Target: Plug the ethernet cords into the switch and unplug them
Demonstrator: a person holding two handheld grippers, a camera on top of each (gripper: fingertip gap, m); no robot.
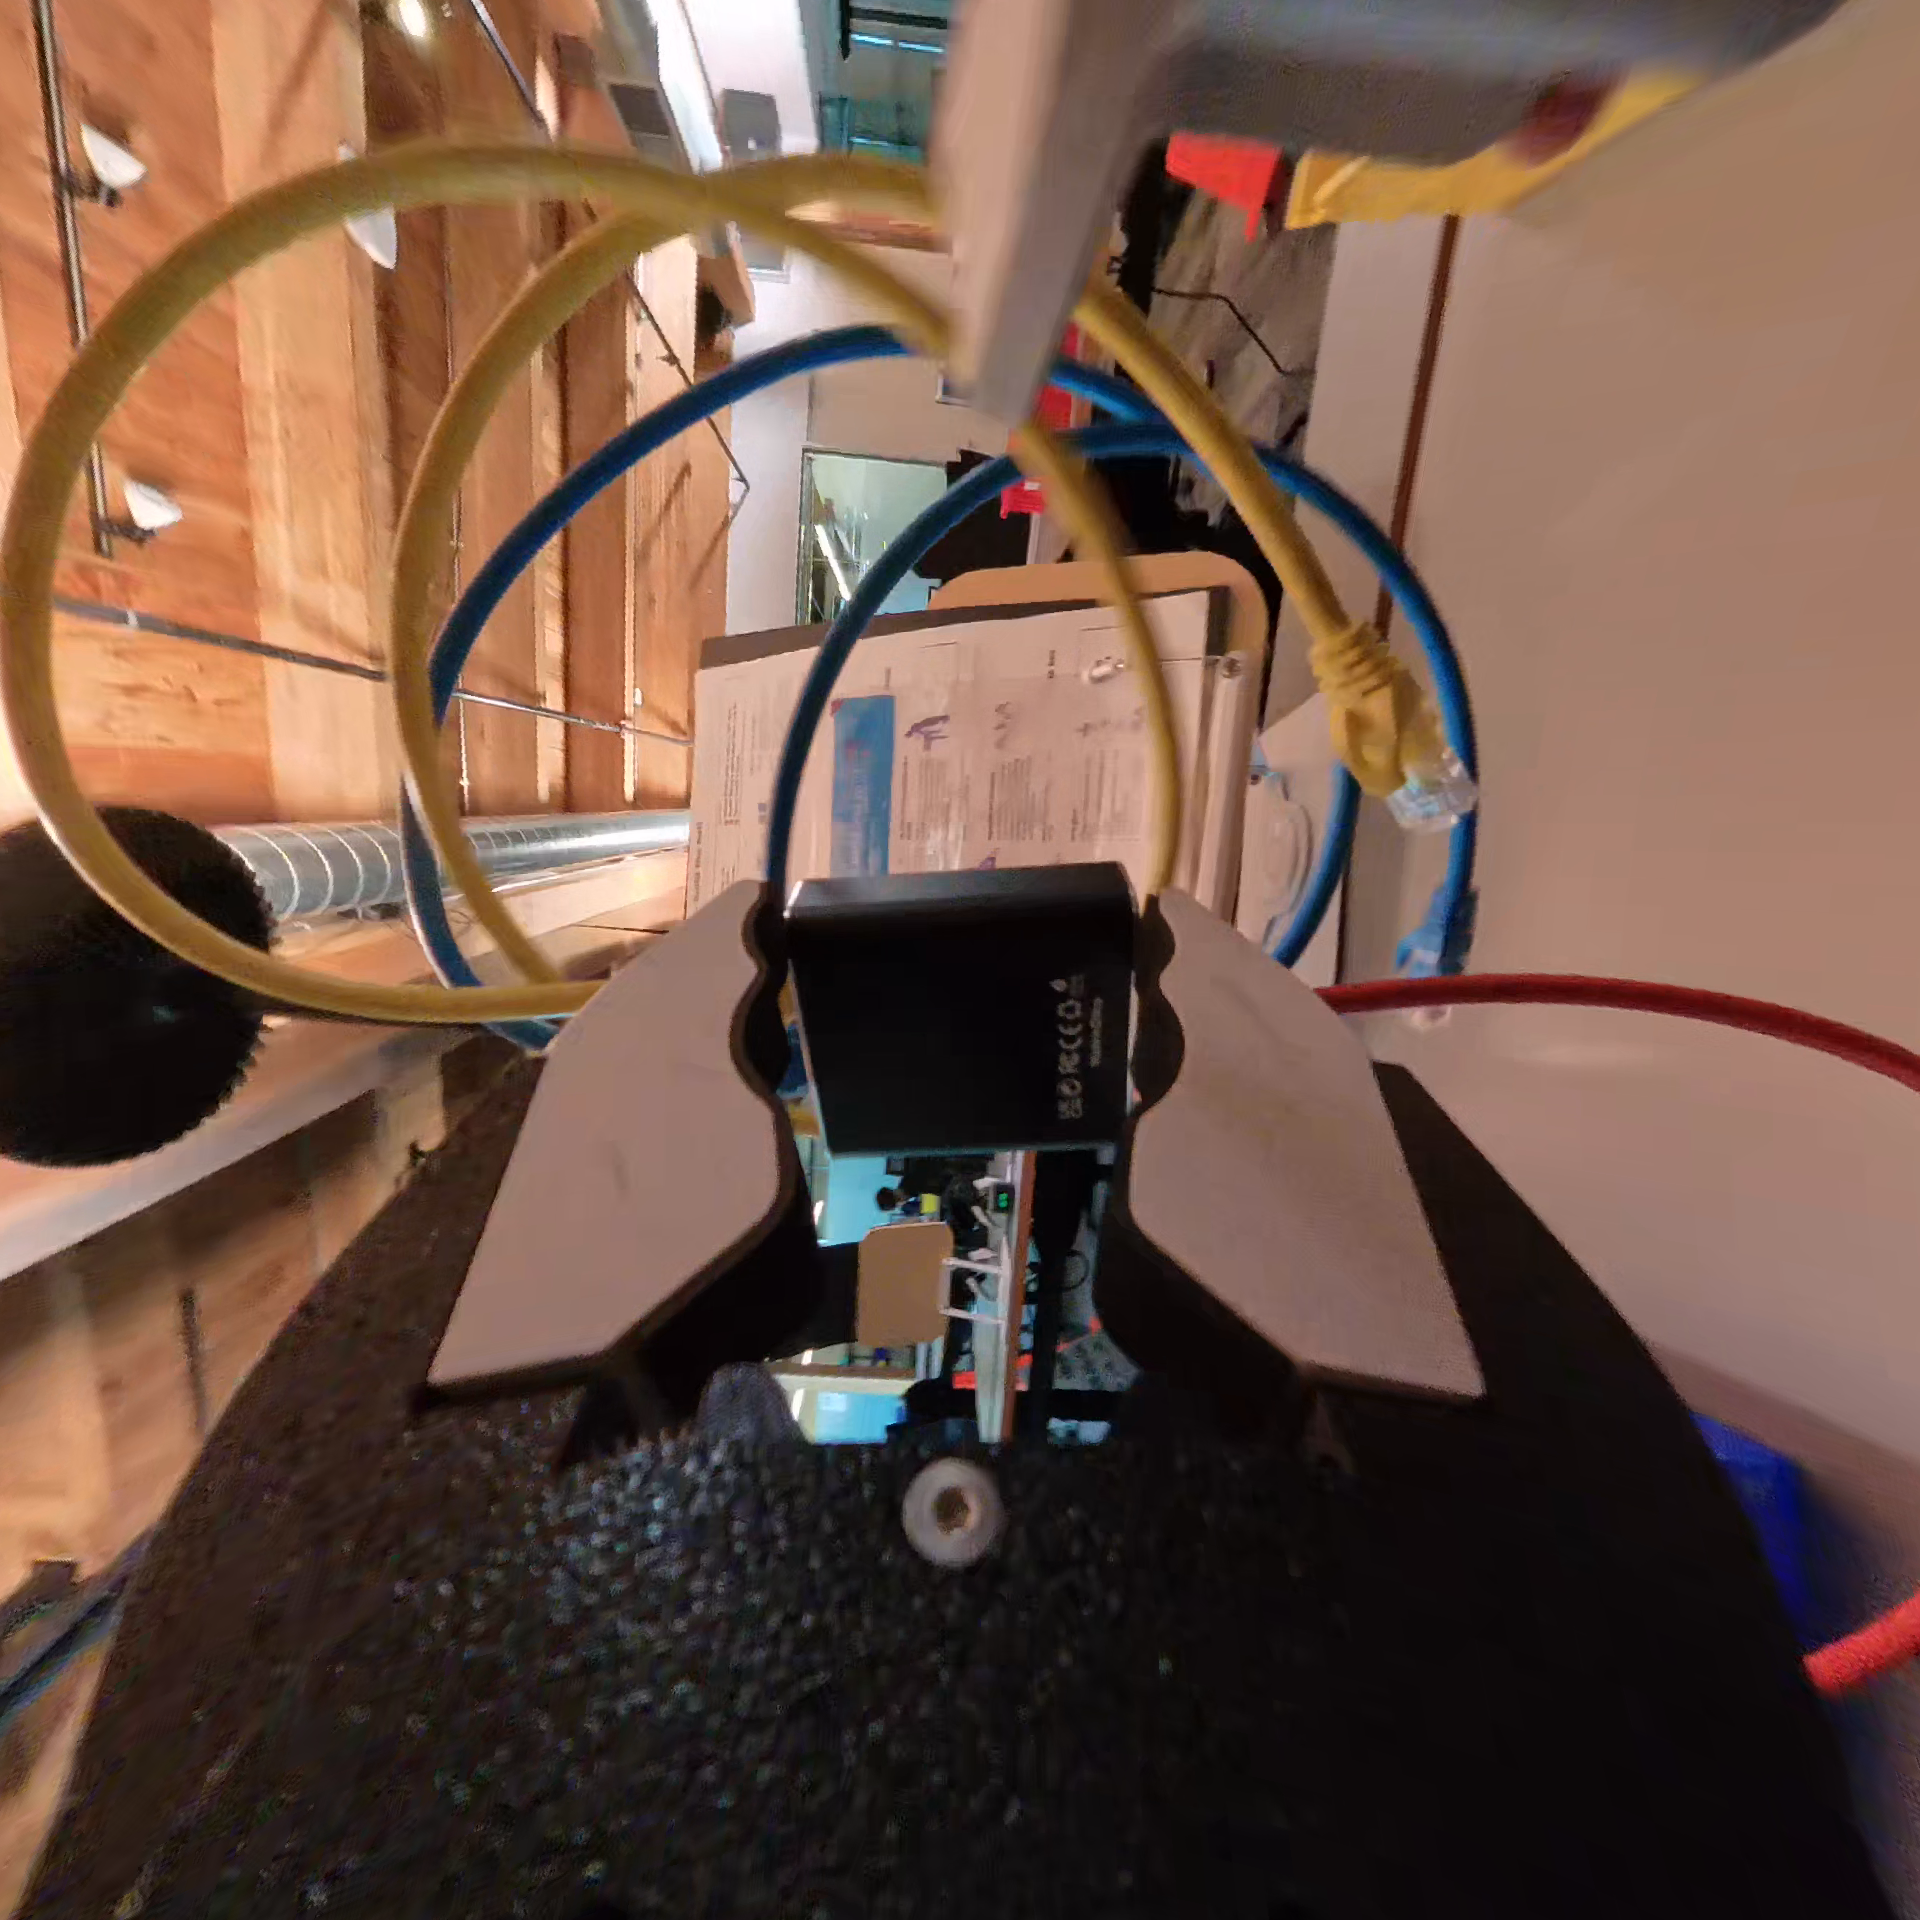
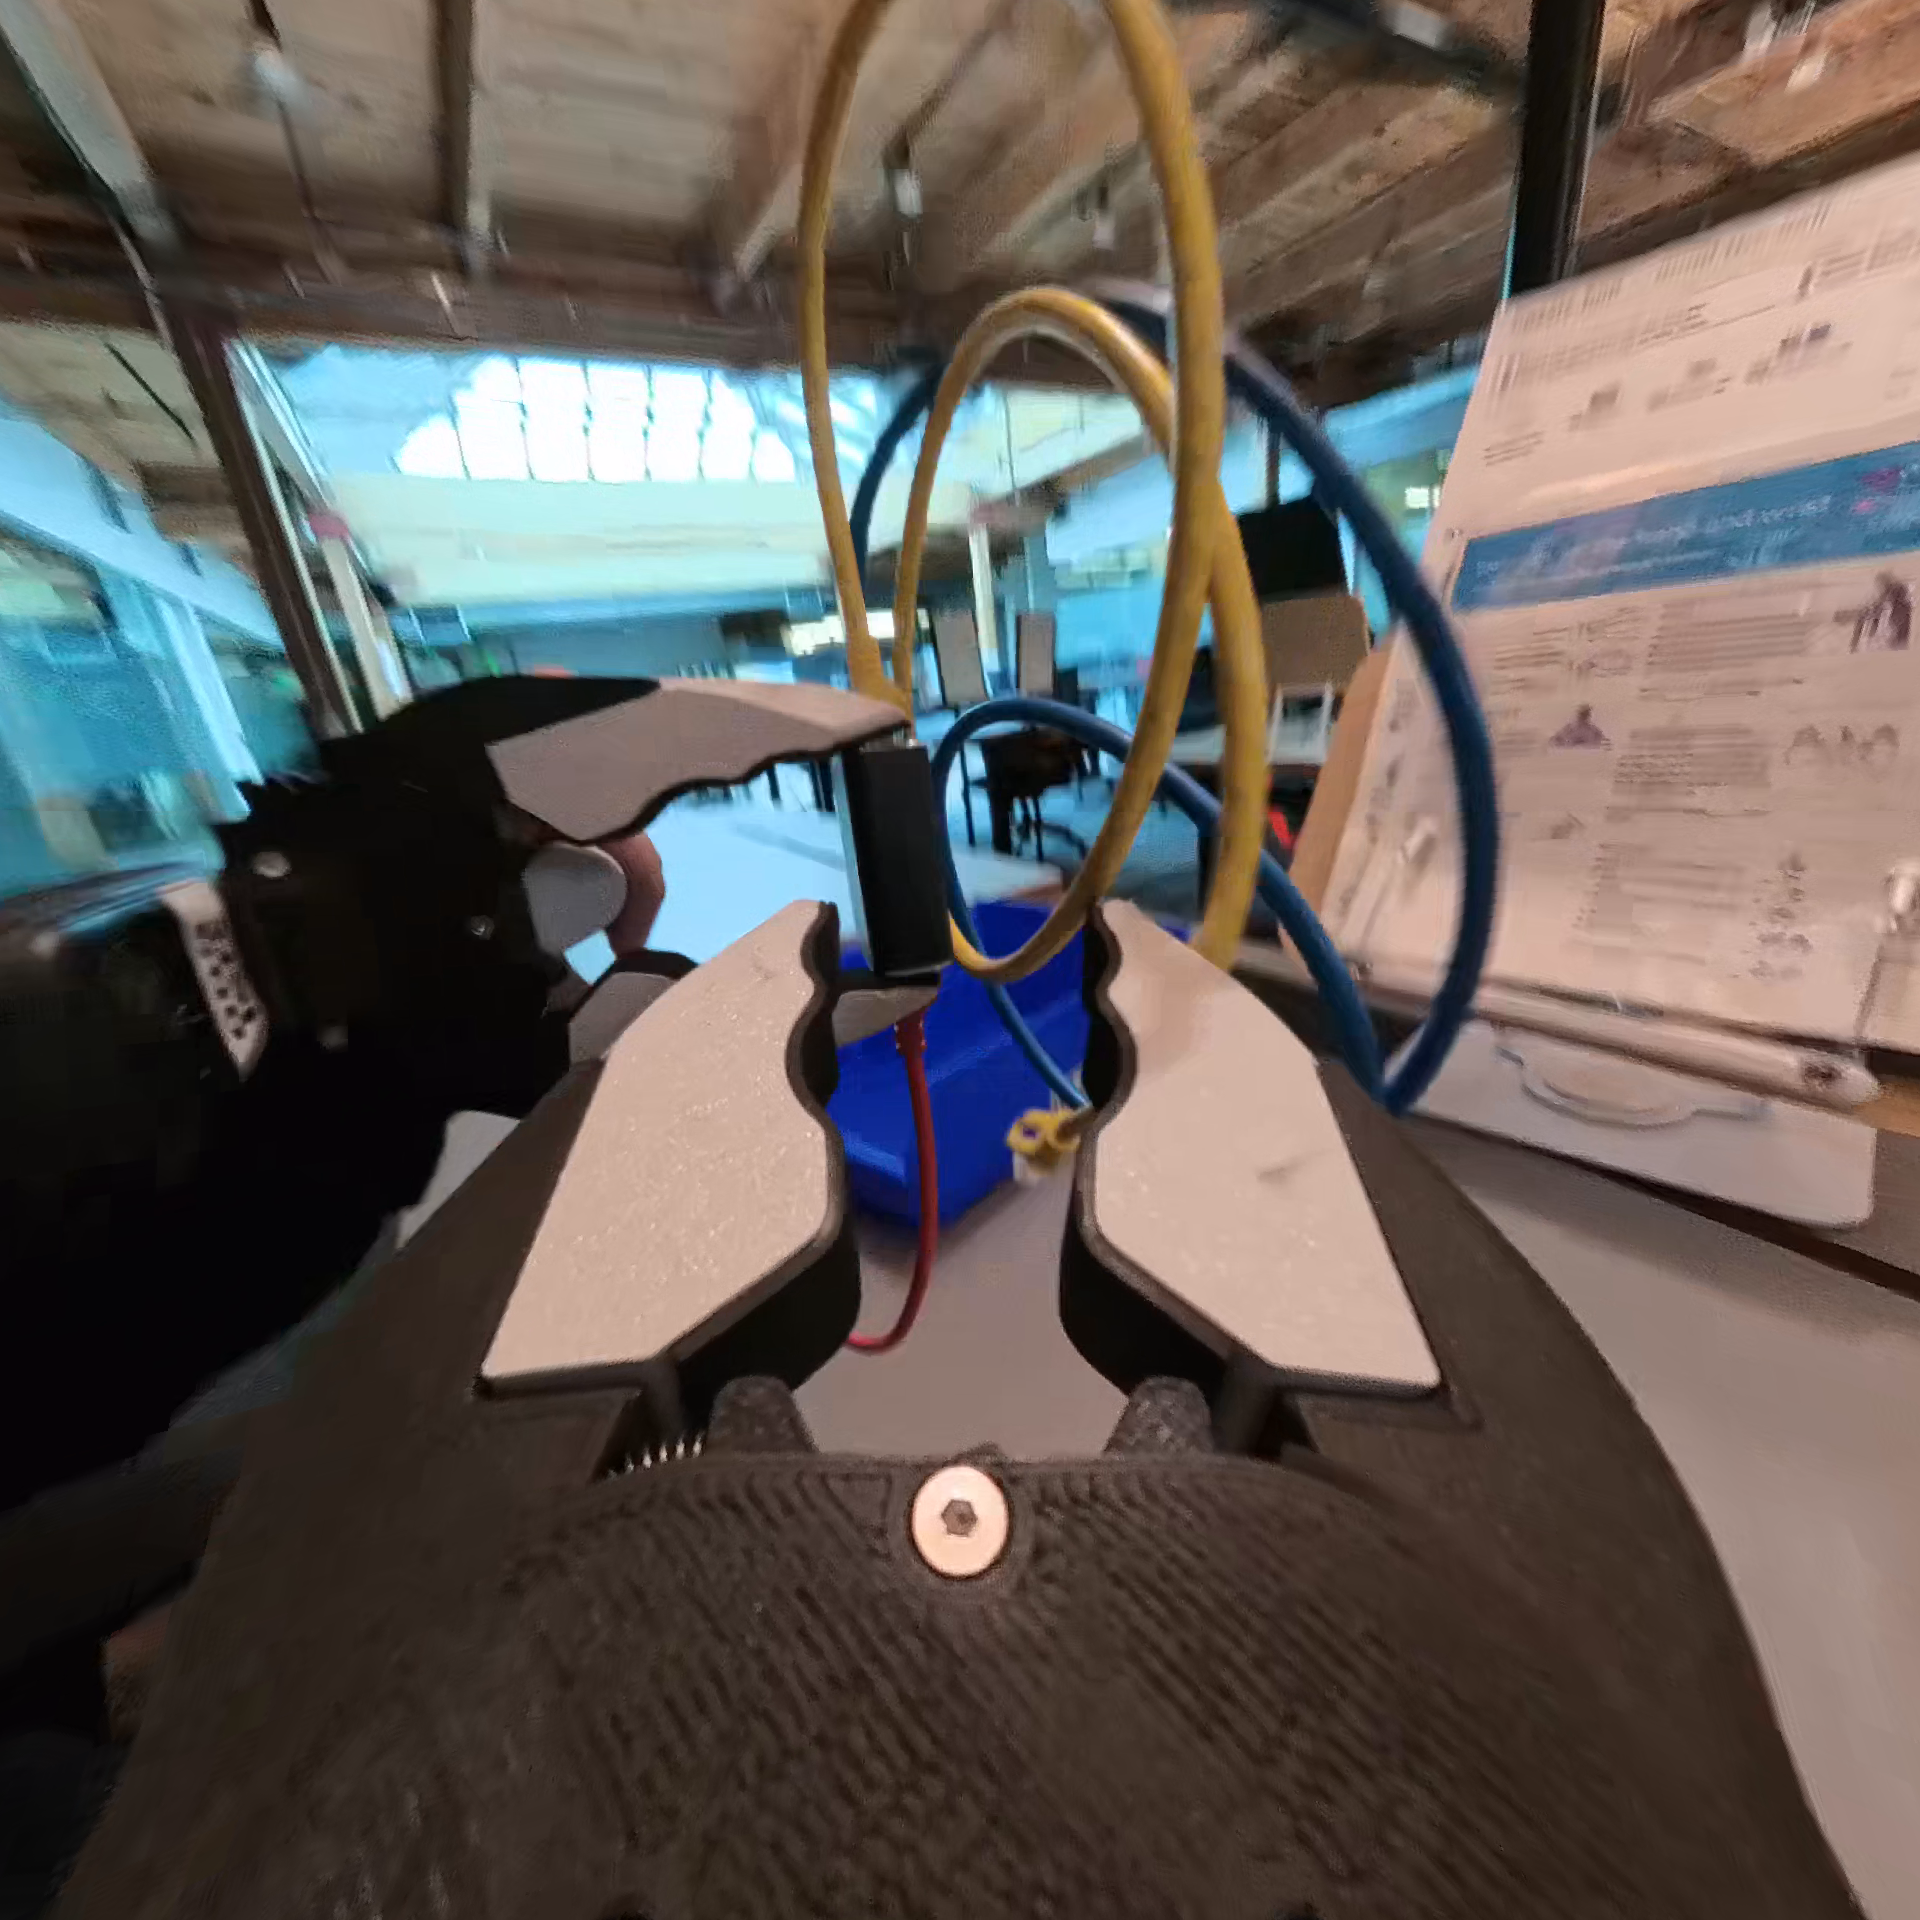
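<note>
Presently left gripper (image 1: 961, 997) fingers clamp the black switch (image 1: 961, 1013), yellow cords (image 1: 208, 623) apparently plugged in; right gripper (image 2: 961, 997) fingers spread, empty.

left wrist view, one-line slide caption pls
Left gripper clamps the black switch, with yellow and blue cords looping beyond.

Pale grey tabletop (image 2: 1621, 1382) carries a bright blue plastic bin (image 2: 966, 1101), a thin red cord (image 2: 923, 1195), and a clear acrylic stand (image 2: 1662, 1101) holding a printed sheet; yellow plug (image 2: 1042, 1136) probably resting there too.
</note>
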